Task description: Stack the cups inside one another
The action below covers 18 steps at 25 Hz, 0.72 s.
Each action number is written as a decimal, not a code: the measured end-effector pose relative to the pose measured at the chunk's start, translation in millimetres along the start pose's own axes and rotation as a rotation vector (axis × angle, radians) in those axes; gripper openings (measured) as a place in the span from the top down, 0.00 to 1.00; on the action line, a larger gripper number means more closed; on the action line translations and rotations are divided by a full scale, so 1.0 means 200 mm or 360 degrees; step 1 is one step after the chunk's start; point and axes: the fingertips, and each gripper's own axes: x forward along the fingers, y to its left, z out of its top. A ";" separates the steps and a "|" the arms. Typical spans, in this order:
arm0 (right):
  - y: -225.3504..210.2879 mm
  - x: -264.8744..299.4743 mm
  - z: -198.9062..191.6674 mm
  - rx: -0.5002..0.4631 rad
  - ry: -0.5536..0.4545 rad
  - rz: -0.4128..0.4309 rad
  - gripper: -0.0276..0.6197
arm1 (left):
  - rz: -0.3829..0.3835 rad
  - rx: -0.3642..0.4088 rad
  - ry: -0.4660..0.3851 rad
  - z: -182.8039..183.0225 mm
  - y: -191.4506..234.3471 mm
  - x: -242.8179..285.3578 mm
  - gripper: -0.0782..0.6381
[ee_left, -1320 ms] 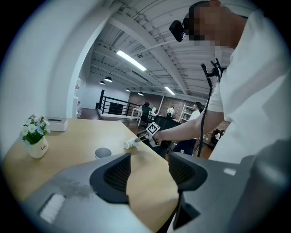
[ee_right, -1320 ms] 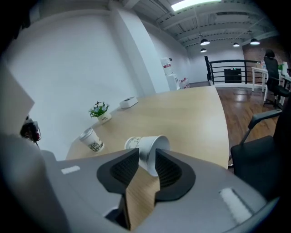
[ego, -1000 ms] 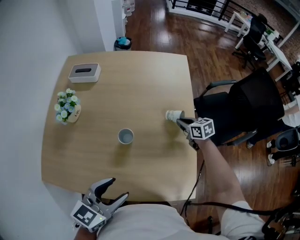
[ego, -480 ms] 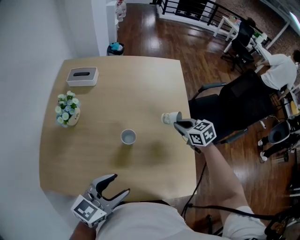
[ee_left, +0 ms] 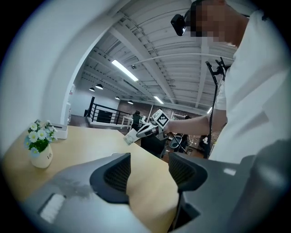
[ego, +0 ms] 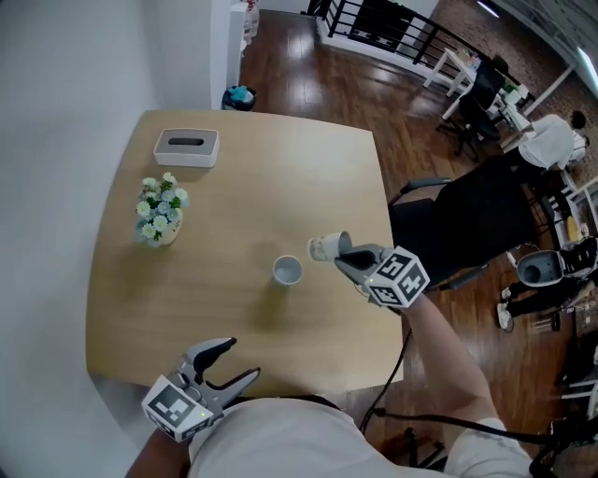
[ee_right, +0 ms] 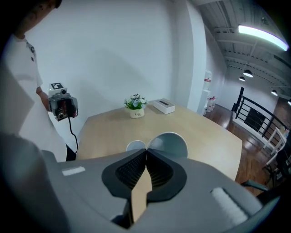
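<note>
**deskdweller:** So where are the cups at?

**me:** One cup (ego: 328, 246) is pinched by its rim in my right gripper (ego: 344, 260), with the jaws clamped tight on the cup wall. It's tipped over sideways in the air, just right of centre in the head view. The second cup (ego: 288, 271) stands upright on the table, mouth up, just down and left of the held one. They're close but not touching.

**deskdweller:** And your other tool?

**me:** My left gripper (ego: 241, 359) is at the lower left of the frame, by the near edge of the table. Its jaws are spread wide with nothing between them.

**deskdweller:** What's the setup like?

**me:** It's a light wood table (ego: 280, 177) with rounded corners and not much on it. There's a little pot of white flowers (ego: 162, 209) toward the left side and a white tissue box (ego: 186, 147) near the upper left corner, both well away from the cups. A white wall (ego: 65, 112) runs down the left of the frame. The floor (ego: 318, 84) is dark wood. A black office chair (ego: 476, 219) sits right next to the table's right edge. A small bin (ego: 240, 96) is past the far edge, and a black railing (ego: 392, 19) runs along the top of the frame.
</note>
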 end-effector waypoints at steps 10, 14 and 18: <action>0.32 0.30 0.04 -0.0369 0.0416 0.0016 0.94 | -0.0040 0.0000 -0.0039 -0.08 0.17 -0.27 0.51; 0.39 0.37 0.01 -0.0418 0.0556 0.0006 0.94 | -0.0055 -0.0021 -0.0057 -0.10 0.20 -0.36 0.51; 0.40 0.41 -0.03 -0.0412 0.0629 -0.0031 0.93 | -0.0056 -0.0022 -0.0032 -0.15 0.23 -0.45 0.51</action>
